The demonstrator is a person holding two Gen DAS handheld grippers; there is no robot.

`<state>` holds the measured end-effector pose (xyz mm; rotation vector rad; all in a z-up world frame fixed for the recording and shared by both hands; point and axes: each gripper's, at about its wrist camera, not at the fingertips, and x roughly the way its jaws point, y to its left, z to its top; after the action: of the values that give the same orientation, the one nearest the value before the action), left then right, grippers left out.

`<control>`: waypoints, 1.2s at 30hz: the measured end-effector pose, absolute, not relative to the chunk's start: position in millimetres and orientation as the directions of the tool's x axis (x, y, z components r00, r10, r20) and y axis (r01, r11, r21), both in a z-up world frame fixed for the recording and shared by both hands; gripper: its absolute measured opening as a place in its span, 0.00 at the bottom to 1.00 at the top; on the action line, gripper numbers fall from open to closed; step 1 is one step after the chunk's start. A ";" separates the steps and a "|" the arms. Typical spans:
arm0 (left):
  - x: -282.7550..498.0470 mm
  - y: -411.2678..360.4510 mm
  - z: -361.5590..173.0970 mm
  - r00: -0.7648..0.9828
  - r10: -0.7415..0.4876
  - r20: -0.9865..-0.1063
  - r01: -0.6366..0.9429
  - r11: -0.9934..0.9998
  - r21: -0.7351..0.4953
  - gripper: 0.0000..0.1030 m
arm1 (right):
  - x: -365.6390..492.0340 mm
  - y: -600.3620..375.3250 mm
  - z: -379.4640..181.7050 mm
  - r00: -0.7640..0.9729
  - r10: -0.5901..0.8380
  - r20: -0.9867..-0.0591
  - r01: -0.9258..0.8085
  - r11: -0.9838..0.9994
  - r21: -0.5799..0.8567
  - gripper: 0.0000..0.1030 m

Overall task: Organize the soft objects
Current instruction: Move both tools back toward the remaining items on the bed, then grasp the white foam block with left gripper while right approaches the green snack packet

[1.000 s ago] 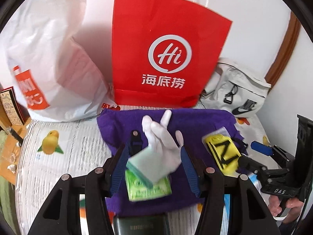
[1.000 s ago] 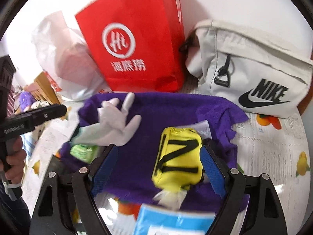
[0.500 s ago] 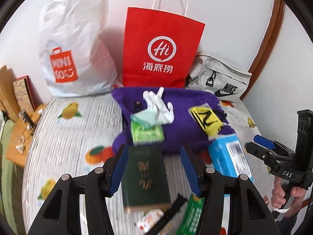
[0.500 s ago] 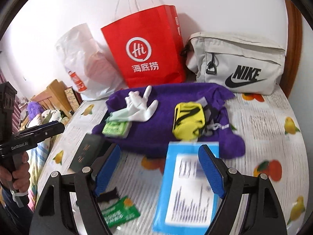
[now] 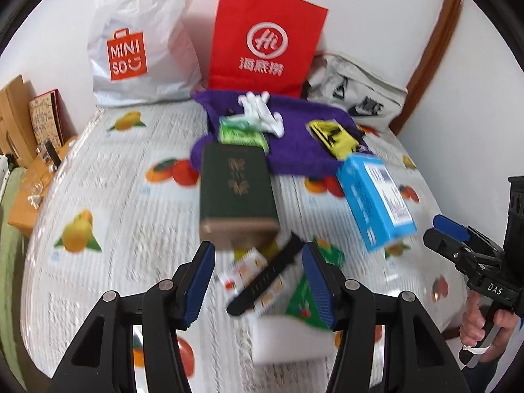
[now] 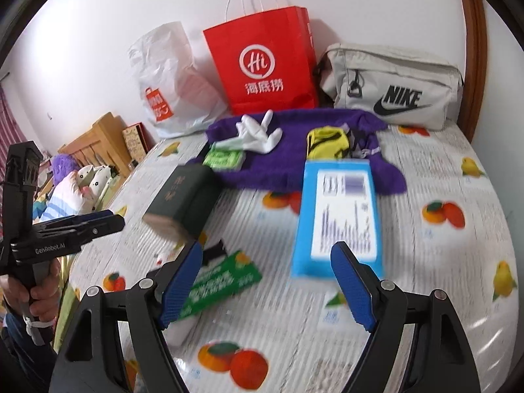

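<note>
A purple cloth (image 5: 294, 150) (image 6: 288, 160) lies at the back of the fruit-print table. On it rest a white glove (image 5: 262, 113) (image 6: 255, 136), a green tissue pack (image 5: 240, 136) (image 6: 224, 159) and a yellow pouch (image 5: 334, 136) (image 6: 327, 140). My left gripper (image 5: 258, 281) is open and empty, held back over the front clutter. My right gripper (image 6: 267, 281) is open and empty, just in front of the blue box. Each gripper also shows in the other view: the right (image 5: 465, 249), the left (image 6: 82, 224).
A dark green book (image 5: 235, 186) (image 6: 183, 196), a blue box (image 5: 373, 196) (image 6: 340, 213), a green packet (image 6: 219, 283) and a black strap (image 5: 265, 278) lie in front of the cloth. A red bag (image 5: 265, 39), a white Miniso bag (image 5: 140, 42) and a Nike pouch (image 6: 393, 85) stand along the wall.
Both grippers have pulled back and up from the purple cloth, leaving the glove and the yellow pouch lying on it. The front of the table with the book and the box has come into view.
</note>
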<state>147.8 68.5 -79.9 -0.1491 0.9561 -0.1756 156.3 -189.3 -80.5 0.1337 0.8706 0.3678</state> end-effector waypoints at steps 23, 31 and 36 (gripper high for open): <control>101.0 11.9 -158.1 0.444 -0.210 -0.871 0.146 0.976 -0.160 0.81 | 101.0 -210.9 -125.3 0.548 0.377 -0.747 -0.201 0.926 0.320 0.79; 104.2 16.0 -170.4 0.443 -0.199 -0.874 0.131 0.979 -0.157 0.79 | 104.3 -196.1 -141.1 0.515 0.383 -0.767 -0.217 0.924 0.316 0.79; 99.4 35.0 -163.1 0.461 -0.129 -0.878 0.103 0.990 -0.091 0.79 | 111.3 -180.2 -146.3 0.495 0.393 -0.775 -0.242 0.919 0.311 0.79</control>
<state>99.4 35.0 -163.1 -0.0265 1.0826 -0.1428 111.3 -180.2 -146.3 0.1695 0.9807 0.3868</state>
